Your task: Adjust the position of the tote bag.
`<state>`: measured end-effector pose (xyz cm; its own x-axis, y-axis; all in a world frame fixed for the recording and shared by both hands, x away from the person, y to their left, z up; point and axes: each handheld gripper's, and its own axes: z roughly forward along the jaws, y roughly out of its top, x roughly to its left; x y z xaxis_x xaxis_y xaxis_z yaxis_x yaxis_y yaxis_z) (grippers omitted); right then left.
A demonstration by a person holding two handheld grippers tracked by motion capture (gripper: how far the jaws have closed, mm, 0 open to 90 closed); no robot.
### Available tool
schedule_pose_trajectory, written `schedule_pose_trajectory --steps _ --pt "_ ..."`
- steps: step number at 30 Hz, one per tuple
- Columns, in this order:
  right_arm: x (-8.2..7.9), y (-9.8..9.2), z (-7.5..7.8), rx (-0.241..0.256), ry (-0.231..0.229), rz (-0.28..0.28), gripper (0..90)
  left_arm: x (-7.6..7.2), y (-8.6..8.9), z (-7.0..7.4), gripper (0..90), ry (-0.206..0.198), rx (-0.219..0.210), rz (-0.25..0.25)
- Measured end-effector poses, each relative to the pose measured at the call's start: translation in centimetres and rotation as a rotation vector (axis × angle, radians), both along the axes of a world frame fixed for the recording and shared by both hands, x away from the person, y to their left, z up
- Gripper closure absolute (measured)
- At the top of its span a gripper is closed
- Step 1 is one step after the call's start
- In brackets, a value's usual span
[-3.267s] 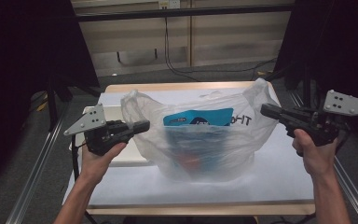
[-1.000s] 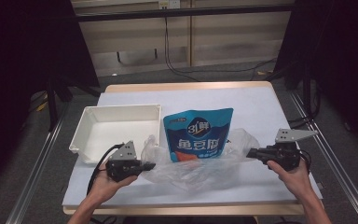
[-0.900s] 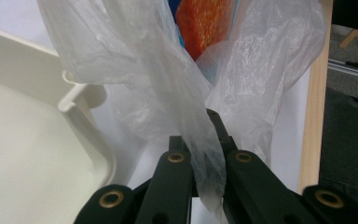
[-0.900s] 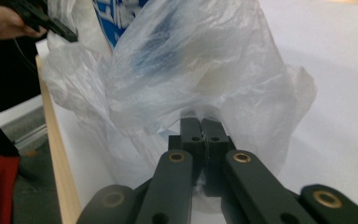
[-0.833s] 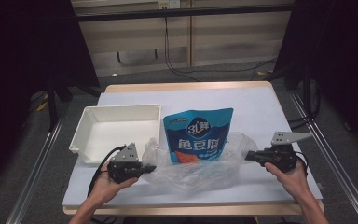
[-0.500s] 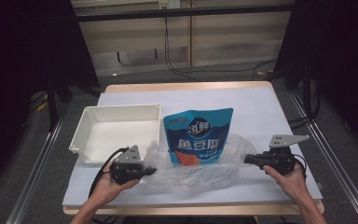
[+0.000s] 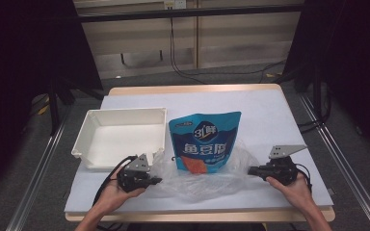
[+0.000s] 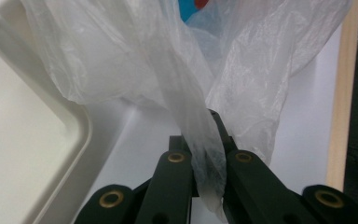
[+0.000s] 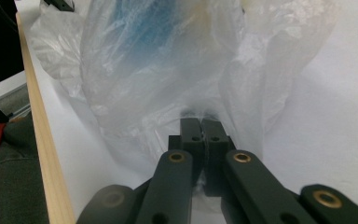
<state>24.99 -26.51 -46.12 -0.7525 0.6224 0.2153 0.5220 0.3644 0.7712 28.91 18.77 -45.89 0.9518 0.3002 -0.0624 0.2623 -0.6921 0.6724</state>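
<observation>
I'm pulling a clear bag (image 7: 207, 180) down off a blue pouch (image 7: 205, 143), one edge in each gripper. The left gripper (image 7: 155, 181) is clamped tight on a twisted strip of film; in its own view the jaws are pinching that strip (image 8: 200, 154) with a tail hanging out below. The right gripper (image 7: 251, 170) is also closed on film, jaws pressed together with a thin fold of bag (image 9: 177, 70) between them.

The pouch is standing upright mid-table (image 7: 279, 120), just right of the white tray (image 7: 120, 139), its base sitting in the slumped bag. The bag is lying low and crumpled around the pouch bottom, spreading out toward both grippers near the front edge.

Doing this well, as I judge it: I'm keeping both grips firm, since the film is slippery and the left hold is only a narrow strip. I'm spreading the two edges outward and low, evenly, so the pouch doesn't tip. A one-sided tug would likely drag it over or toward the tray. The base is probably trapping film, so I'm planning to ease it out slowly, not yank, as thin plastic can tear.
</observation>
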Motion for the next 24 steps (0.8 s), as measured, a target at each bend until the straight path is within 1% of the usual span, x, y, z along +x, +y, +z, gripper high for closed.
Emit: schedule_pose_trajectory --steps 1,2,3,5,7,8,9,10,11,12,13,14,15,16,18,19,21,23,24 --pt "0.0 0.0 0.0 0.000 0.000 0.000 90.0 0.1 0.0 -0.1 90.0 0.006 0.005 0.001" --pt "0.0 0.2 -0.1 -0.015 0.002 0.001 90.0 0.2 0.0 -0.3 90.0 0.017 0.013 -0.005" --pt "0.0 0.2 -0.1 -0.015 0.002 0.001 90.0 0.2 0.0 -0.4 90.0 0.012 0.017 0.000" --pt "0.1 0.2 -0.2 -0.020 -0.001 -0.002 90.0 0.2 0.0 -0.4 90.0 0.016 0.010 0.007" --pt "0.1 0.3 -0.4 -0.045 -0.003 -0.006 90.0 0.3 0.1 -0.3 90.0 0.024 0.032 -0.003" --pt "0.1 0.4 -0.6 -0.074 -0.011 -0.009 90.0 0.3 0.0 -0.3 90.0 0.025 0.029 -0.001" --pt "0.1 0.5 -0.7 -0.092 -0.012 -0.014 90.0 0.2 -0.1 -0.6 90.0 0.025 0.010 0.001" --pt "0.2 0.5 -0.8 -0.100 -0.013 -0.010 90.0 0.2 -0.3 -0.7 90.0 0.021 0.029 -0.012" --pt "0.2 0.5 -0.8 -0.100 -0.013 -0.010 90.0 0.2 -0.3 -0.7 90.0 0.021 0.029 -0.012" --pt "0.1 0.6 -0.9 -0.118 -0.010 -0.013 90.0 0.1 -0.4 -0.9 90.0 0.016 0.039 -0.015" --pt "0.1 0.6 -0.9 -0.118 -0.010 -0.013 90.0 0.1 -0.4 -0.9 90.0 0.016 0.039 -0.015" --pt "0.1 0.6 -1.2 -0.125 -0.002 -0.017 90.0 0.1 -0.4 -0.9 90.0 0.023 0.048 -0.020" --pt "0.2 0.6 -1.3 -0.133 -0.001 -0.015 90.0 0.1 -0.5 -1.0 90.0 0.019 0.051 -0.023" --pt "0.2 0.6 -1.5 -0.130 0.001 -0.018 90.0 0.2 -0.5 -0.9 90.0 0.029 0.052 -0.034" --pt "0.2 0.6 -1.7 -0.131 0.001 -0.028 90.0 0.2 -0.5 -1.0 90.0 0.031 0.051 -0.033" --pt "0.4 0.6 -2.0 -0.135 0.012 -0.029 90.0 0.2 -0.5 -1.0 90.0 0.023 0.047 -0.024" --pt "0.4 0.7 -2.1 -0.136 0.009 -0.030 90.0 0.2 -0.5 -1.0 90.0 0.023 0.047 -0.021" --pt "0.4 0.5 -2.1 -0.126 0.020 -0.038 90.0 0.1 -0.5 -1.0 90.0 0.021 0.049 -0.013" --pt "0.4 0.5 -2.3 -0.106 0.017 -0.043 90.0 0.1 -0.5 -1.1 90.0 0.020 0.046 -0.013"
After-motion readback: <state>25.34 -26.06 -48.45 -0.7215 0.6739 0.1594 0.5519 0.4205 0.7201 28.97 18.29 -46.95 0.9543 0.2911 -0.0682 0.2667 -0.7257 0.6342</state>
